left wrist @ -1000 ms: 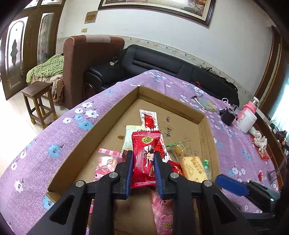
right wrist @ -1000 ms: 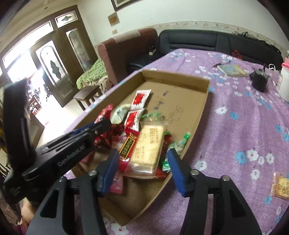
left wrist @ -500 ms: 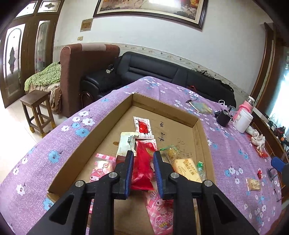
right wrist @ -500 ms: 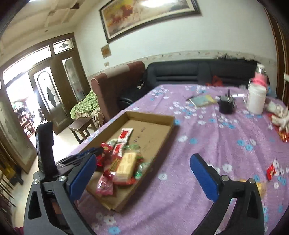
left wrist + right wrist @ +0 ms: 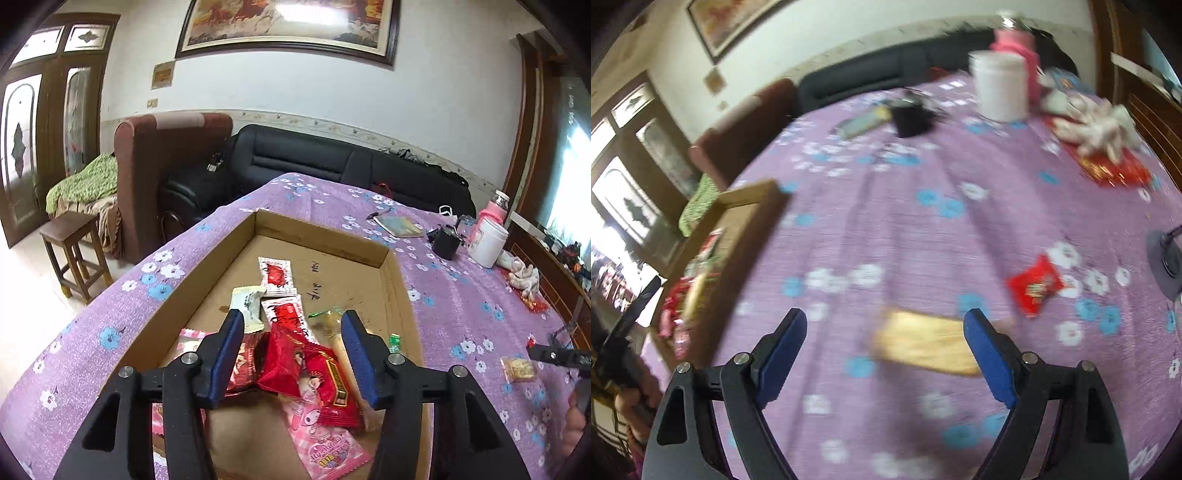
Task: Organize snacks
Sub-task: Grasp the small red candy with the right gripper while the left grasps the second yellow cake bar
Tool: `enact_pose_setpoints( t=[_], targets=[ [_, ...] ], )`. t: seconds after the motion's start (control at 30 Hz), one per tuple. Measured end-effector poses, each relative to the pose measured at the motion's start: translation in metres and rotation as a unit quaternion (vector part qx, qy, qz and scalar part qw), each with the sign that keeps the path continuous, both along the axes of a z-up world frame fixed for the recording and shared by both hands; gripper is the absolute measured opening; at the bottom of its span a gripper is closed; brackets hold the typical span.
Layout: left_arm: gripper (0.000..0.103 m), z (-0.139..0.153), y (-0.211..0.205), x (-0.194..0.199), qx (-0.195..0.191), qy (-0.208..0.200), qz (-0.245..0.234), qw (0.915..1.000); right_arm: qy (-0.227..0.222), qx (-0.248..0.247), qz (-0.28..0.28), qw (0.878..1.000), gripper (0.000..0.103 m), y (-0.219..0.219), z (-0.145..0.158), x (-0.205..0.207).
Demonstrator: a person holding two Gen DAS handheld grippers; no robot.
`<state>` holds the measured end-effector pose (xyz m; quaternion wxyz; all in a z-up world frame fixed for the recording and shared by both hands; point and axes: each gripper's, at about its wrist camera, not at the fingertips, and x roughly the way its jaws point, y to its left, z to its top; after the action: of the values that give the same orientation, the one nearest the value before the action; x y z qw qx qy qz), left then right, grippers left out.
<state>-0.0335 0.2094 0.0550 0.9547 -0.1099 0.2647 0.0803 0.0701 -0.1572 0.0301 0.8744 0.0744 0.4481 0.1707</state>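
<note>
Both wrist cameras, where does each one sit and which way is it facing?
Left wrist: behind the open left gripper, jaws just opened, tilted down into the box of snacks; right gripper at far right.
Right wrist: behind the open right gripper, over the tablecloth and yellow snack; a hand shows.
Shared: box, yellow snack, white jar.

Home living rm: sofa [image 5: 332,162], armchair [image 5: 162,155], painting [image 5: 288,26]

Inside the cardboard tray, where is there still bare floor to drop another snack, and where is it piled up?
The cardboard tray has bare floor along its far wall and right side, beyond the far red-and-white sachet. The near end is crowded: the red snack packet, pink packet and white packet overlap under the open left gripper, whose jaws have just been opening.
</note>
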Motion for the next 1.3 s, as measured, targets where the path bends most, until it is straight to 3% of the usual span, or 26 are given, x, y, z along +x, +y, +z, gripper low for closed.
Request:
enact_pose_setpoints(
  t=[0.3,0.5,0.57,0.63,0.67,0.73,0.77,0.83,0.97,1.17,1.23,1.3],
  targets=[
    [0.061,0.000,-0.004,0.000,0.002,0.002,-0.011,0.9999,0.026,0.020,0.004,0.999,0.087,-0.013,-0.015,0.000],
    [0.061,0.000,-0.004,-0.001,-0.004,0.002,-0.020,0.9998,0.053,0.095,0.112,0.988,0.087,0.017,-0.007,-0.041],
    [0.061,0.000,-0.005,-0.002,-0.003,0.002,-0.023,0.9997,0.029,0.092,0.089,0.991,0.084,0.009,0.005,-0.042],
    [0.061,0.000,-0.007,-0.002,-0.001,0.002,-0.025,0.9997,-0.022,0.056,0.011,0.998,0.082,-0.015,0.023,-0.038],
    [0.061,0.000,-0.007,-0.001,0.001,0.002,-0.026,0.9997,-0.027,0.040,-0.027,0.998,0.082,-0.027,0.026,-0.033],
    [0.061,0.001,-0.008,-0.002,0.003,0.002,-0.027,0.9996,-0.009,0.031,-0.106,0.994,0.069,-0.060,0.024,-0.019],
    [0.061,0.001,-0.008,-0.003,0.003,0.000,-0.027,0.9996,0.003,0.041,-0.126,0.991,0.060,-0.073,0.021,-0.014],
    [0.061,0.001,-0.010,-0.003,0.006,-0.002,-0.026,0.9996,0.041,0.060,-0.160,0.984,0.052,-0.096,0.007,-0.003],
    [0.061,0.001,-0.014,-0.002,0.013,0.000,-0.029,0.9995,0.086,0.127,-0.175,0.973,0.050,-0.112,-0.016,0.009],
    [0.061,0.002,-0.021,-0.005,0.026,-0.007,-0.031,0.9991,0.089,0.120,-0.191,0.970,0.050,-0.100,-0.016,0.031],
    [0.061,0.003,-0.021,-0.005,0.028,-0.007,-0.032,0.9991,0.088,0.098,-0.196,0.972,0.044,-0.094,-0.016,0.035],
    [0.061,0.003,-0.021,-0.006,0.028,-0.007,-0.032,0.9991,0.089,0.052,-0.195,0.975,0.023,-0.084,-0.015,0.043]
  ],
)
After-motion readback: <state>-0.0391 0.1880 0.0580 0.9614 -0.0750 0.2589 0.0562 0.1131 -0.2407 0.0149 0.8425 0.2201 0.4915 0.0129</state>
